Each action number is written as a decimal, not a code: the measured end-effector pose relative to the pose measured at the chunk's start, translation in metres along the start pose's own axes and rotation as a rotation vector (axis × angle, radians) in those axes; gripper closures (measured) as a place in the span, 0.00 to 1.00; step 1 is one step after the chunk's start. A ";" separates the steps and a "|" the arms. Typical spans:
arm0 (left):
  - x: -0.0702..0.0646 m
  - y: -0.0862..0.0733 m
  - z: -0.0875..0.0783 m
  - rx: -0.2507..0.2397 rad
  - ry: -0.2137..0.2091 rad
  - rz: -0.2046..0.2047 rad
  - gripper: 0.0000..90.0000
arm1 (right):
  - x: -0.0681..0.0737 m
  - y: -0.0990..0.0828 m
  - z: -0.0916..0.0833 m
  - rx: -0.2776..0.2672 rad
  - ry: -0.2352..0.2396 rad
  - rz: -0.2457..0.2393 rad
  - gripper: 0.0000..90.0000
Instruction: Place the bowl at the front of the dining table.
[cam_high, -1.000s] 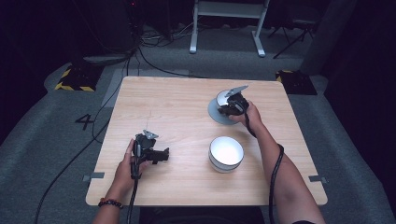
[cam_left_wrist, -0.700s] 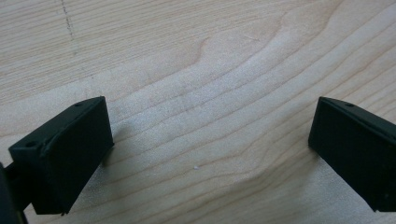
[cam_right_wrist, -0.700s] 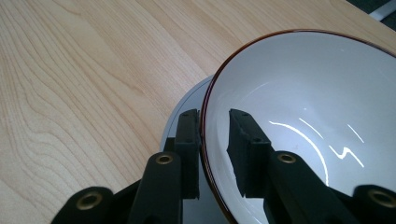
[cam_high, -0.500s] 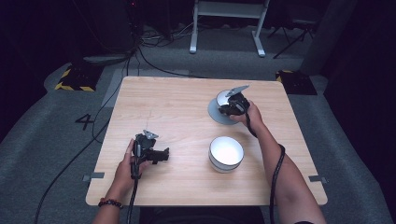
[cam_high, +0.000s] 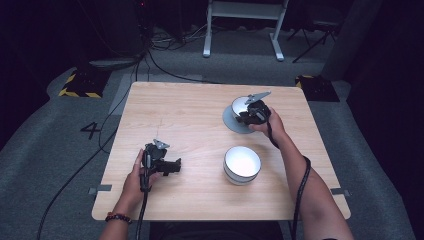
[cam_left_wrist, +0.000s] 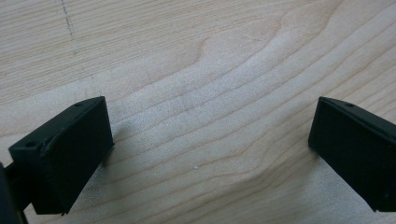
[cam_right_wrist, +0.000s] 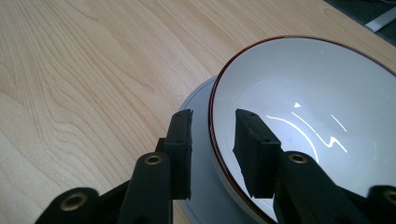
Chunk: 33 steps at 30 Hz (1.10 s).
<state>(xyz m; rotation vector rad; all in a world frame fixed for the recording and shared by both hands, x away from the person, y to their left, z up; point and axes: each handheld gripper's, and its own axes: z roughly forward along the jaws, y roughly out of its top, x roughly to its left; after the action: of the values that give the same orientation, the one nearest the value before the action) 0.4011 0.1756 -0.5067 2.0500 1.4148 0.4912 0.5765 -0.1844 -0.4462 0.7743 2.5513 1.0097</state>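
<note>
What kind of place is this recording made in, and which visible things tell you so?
Probably a lab or studio set up for recording: a lone wooden table on grey carpet, cables trailing over the floor, hazard-striped tape, dark surroundings.

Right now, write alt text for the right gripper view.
The right gripper straddles the rim of a white bowl that sits on a grey plate, its jaws just opened, with gaps on both sides. Light wooden table lies behind.

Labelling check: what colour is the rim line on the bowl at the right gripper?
Dark reddish-brown, on a white bowl; clearest in the right gripper view.
</note>
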 end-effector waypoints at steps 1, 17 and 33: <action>0.000 0.000 0.000 0.000 0.000 0.000 0.00 | 0.000 0.000 -0.002 0.001 -0.009 0.001 0.74; 0.000 0.000 0.000 0.000 0.000 0.000 0.00 | 0.009 -0.002 -0.019 -0.015 -0.016 -0.024 0.57; 0.000 0.000 0.000 0.000 0.000 0.000 0.00 | 0.021 -0.003 -0.030 -0.016 -0.053 -0.056 0.34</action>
<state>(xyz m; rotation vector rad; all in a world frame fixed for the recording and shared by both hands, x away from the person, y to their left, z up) 0.4011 0.1756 -0.5067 2.0501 1.4147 0.4909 0.5454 -0.1904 -0.4282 0.7121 2.5021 0.9784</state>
